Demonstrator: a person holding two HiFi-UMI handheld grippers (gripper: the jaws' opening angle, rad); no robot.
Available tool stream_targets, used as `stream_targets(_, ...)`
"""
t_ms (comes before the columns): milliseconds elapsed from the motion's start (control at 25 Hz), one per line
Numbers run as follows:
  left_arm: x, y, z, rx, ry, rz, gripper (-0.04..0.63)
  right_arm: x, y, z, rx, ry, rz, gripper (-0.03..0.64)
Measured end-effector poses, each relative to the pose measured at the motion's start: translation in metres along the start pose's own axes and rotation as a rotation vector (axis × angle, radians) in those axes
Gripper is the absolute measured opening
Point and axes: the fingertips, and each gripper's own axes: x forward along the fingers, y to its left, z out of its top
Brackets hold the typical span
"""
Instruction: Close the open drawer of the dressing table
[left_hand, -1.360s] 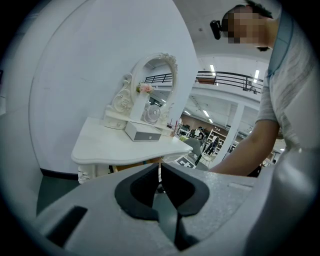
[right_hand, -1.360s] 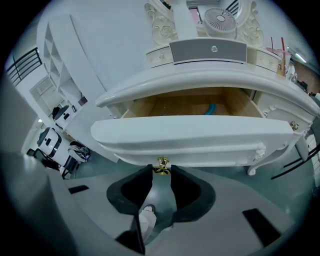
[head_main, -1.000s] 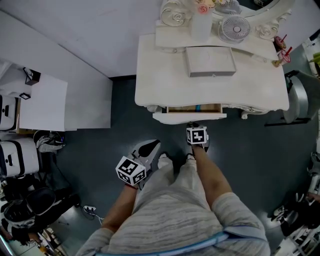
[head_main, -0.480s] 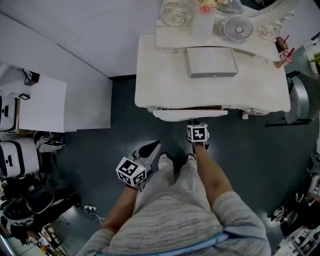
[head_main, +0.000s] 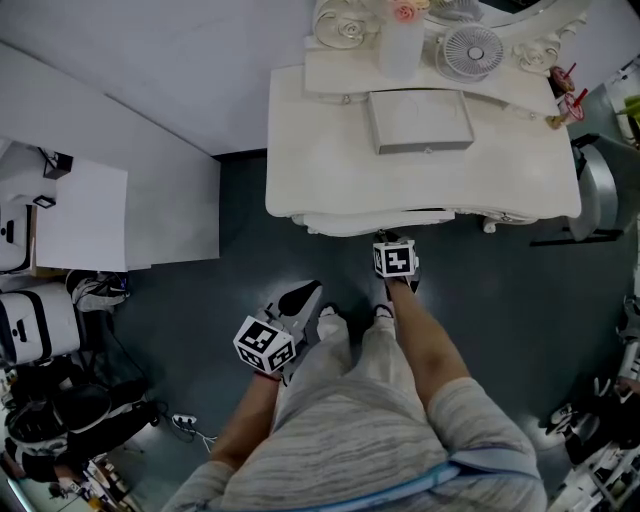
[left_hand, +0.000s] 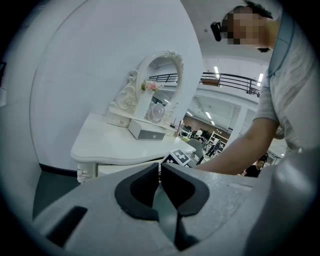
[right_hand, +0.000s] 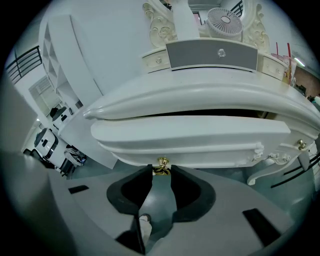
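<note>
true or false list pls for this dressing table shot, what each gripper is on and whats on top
1. The right gripper is shut on the knob of the drawer. True.
2. The left gripper grips the edge of the table. False: it is shut on nothing, away from the table.
3. A fan stands on the table. True.
4. The grey box lies in the drawer. False: it sits on the table.

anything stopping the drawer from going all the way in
Nothing visible does. The drawer sits almost fully in under the tabletop, only a thin dark gap above its front; the right gripper holds its gold knob.
</note>
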Motion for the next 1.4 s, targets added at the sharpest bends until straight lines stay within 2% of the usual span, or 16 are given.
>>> stream_targets(760, 0.015, 0.009, -0.015, -0.037, 0.005, -0.014, 0.018, 0.015, -0.007, 0.029, -0.006, -0.067, -0.031, 0.100)
stream_targets(1400, 0.027, 0.009, -0.017, -0.045, 0.001, -0.028, 0.018, 0.023, -0.010, 0.041, -0.015, -0.069, -0.026, 0.101)
